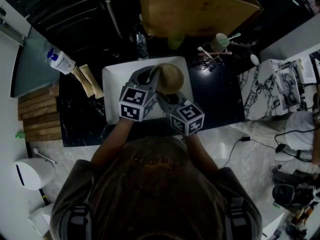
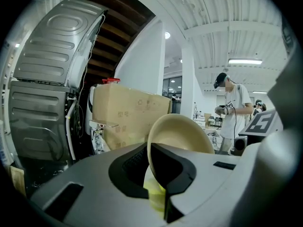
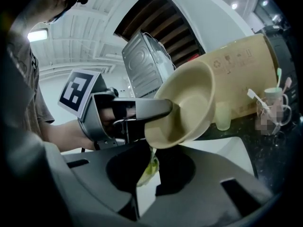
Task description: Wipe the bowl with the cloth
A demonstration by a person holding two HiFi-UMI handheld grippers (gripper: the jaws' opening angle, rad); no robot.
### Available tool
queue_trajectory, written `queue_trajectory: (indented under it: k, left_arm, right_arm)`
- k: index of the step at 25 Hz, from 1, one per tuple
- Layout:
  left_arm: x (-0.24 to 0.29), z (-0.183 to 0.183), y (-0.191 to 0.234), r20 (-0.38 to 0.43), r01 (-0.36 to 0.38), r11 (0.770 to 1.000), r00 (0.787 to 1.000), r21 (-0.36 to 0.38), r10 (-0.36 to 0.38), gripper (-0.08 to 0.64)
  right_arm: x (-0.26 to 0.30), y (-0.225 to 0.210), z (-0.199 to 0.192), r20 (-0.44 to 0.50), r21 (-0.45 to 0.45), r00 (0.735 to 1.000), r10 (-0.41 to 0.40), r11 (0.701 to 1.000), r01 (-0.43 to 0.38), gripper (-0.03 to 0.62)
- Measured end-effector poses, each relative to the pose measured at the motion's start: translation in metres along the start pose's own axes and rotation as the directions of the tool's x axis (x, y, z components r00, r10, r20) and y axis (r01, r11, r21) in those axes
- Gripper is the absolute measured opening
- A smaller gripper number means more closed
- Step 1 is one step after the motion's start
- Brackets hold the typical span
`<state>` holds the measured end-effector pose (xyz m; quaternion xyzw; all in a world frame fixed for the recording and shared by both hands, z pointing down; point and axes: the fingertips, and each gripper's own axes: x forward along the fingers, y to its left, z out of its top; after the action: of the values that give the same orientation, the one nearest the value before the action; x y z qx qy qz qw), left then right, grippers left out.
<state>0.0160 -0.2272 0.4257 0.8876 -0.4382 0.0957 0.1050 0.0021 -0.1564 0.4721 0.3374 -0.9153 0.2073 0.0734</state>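
The dark, glossy counter (image 1: 220, 94) runs wide, with a cardboard box (image 1: 200, 9) along its back edge. A flat white board (image 1: 112, 84) lies near the front edge, its surface bare to left and right. Above it the round, smooth beige bowl (image 3: 189, 103) hangs tilted, the left gripper (image 2: 154, 174) clamped on its thin rim. The right gripper (image 3: 149, 174) pinches a crumpled yellow-green cloth (image 3: 150, 168) just under the bowl's lower edge.

One bowl (image 1: 169, 78), one cloth (image 3: 150, 167), two tongs (image 2: 156, 181) (image 3: 147, 176), one cardboard box (image 1: 195, 9)
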Motion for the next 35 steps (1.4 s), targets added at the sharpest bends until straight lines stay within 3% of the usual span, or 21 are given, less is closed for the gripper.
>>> queue_trajectory:
  k: [9, 15, 20, 29, 35]
  left_arm:
    - [-0.005, -0.009, 0.016, -0.016, -0.041, 0.999, 0.999, -0.006, 0.041, 0.017]
    - [-0.018, -0.024, 0.050, -0.054, -0.134, 0.991, 0.990, -0.002, 0.134, 0.017]
    - [-0.024, -0.045, 0.075, -0.097, -0.196, 0.980, 0.976, -0.024, 0.193, 0.016]
    - [-0.014, -0.080, 0.083, -0.163, -0.219, 0.973, 0.965, -0.068, 0.206, 0.016]
    - [-0.008, -0.084, 0.074, -0.173, -0.202, 0.977, 0.967, -0.066, 0.188, 0.017]
  right_arm:
    - [-0.011, -0.007, -0.010, -0.024, 0.010, 0.999, -0.021, 1.000, 0.021, 0.023]
    - [-0.034, -0.021, -0.009, -0.005, 0.041, 0.998, -0.055, 0.998, 0.055, 0.023]
    - [-0.054, -0.013, 0.008, 0.016, 0.026, 0.999, -0.032, 0.999, 0.032, 0.023]
    - [-0.057, 0.020, 0.036, 0.037, -0.039, 0.999, 0.026, 0.999, -0.025, 0.023]
    - [-0.046, 0.026, 0.042, 0.048, -0.054, 0.998, 0.046, 0.998, -0.044, 0.023]
